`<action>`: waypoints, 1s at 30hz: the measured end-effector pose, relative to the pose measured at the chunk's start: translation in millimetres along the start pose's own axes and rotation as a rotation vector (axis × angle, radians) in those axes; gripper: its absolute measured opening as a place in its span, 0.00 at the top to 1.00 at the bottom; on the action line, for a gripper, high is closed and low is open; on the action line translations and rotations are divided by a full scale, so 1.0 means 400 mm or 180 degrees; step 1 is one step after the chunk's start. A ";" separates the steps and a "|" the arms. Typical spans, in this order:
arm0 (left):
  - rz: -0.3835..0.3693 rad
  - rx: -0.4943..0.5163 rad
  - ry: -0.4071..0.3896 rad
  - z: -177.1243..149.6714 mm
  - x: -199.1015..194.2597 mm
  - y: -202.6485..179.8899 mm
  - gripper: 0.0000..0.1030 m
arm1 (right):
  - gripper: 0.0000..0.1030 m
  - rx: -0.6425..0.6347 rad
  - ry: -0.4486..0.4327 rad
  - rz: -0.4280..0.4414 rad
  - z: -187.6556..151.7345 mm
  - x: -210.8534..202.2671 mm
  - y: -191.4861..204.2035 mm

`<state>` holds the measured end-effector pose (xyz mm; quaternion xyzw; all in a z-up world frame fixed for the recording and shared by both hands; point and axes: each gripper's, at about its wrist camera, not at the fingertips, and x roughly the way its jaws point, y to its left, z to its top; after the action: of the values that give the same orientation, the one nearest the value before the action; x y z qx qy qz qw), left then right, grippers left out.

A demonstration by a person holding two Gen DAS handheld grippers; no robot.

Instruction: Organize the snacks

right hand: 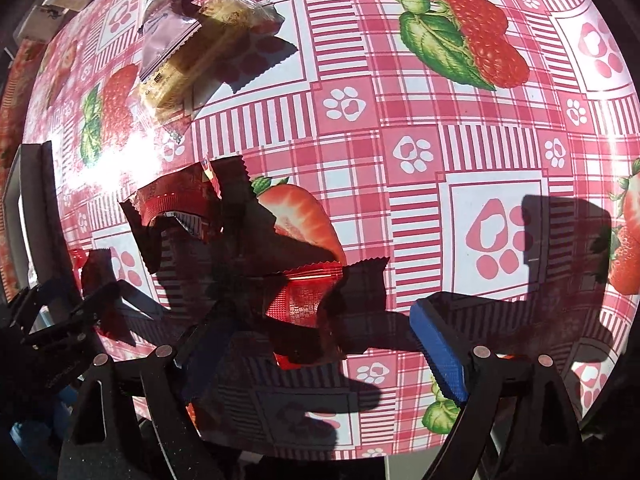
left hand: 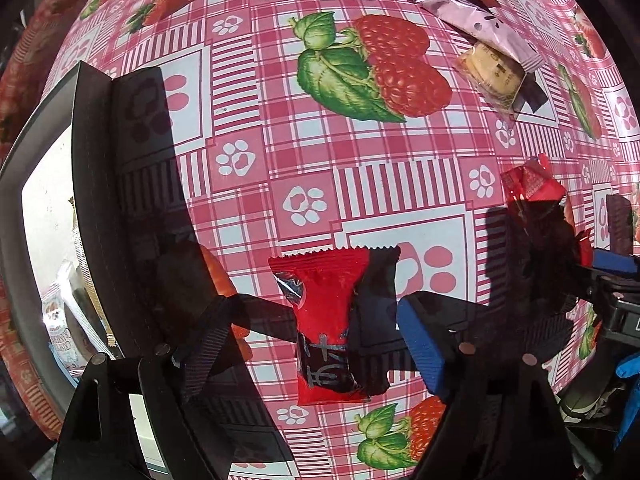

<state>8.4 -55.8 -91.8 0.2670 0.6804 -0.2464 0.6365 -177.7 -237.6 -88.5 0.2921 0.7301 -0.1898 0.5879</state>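
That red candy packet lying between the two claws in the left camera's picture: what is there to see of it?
The red snack packet is a small pillow-style wrapper of glossy, crinkly film with a zigzag-cut top edge. Its lower half carries a dark panel with pale characters, and a shiny patch sits near its upper left. It looks sealed and puffed, lying flat on the strawberry-print tablecloth, its long side running up and down the picture. It casts a dark shadow to its right. The left gripper straddles it with fingers apart; nothing visibly touches it besides the cloth.
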 end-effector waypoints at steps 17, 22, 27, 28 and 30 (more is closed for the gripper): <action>-0.0004 -0.0029 -0.0071 -0.065 0.023 -0.011 0.00 | 0.00 -0.0269 0.0083 -0.0284 -0.106 0.098 0.134; -0.0007 -0.0035 -0.0091 -0.073 0.019 -0.002 0.00 | 0.00 -0.0275 0.0059 -0.0282 -0.107 0.090 0.130; -0.0008 -0.0037 -0.0075 -0.076 0.017 -0.001 0.00 | 0.00 -0.0312 0.0088 -0.0282 -0.110 0.087 0.109; -0.0008 -0.0039 -0.0078 -0.076 0.015 -0.002 0.00 | 0.00 -0.0312 0.0092 -0.0282 -0.114 0.090 0.117; -0.0009 -0.0047 -0.0090 -0.077 0.014 -0.002 0.00 | 0.00 -0.0331 0.0103 -0.0284 -0.104 0.088 0.117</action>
<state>-15.1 -35.4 -95.4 0.2578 0.6735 -0.2461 0.6476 -183.4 -169.2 -109.5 0.2313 0.7607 -0.1729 0.5813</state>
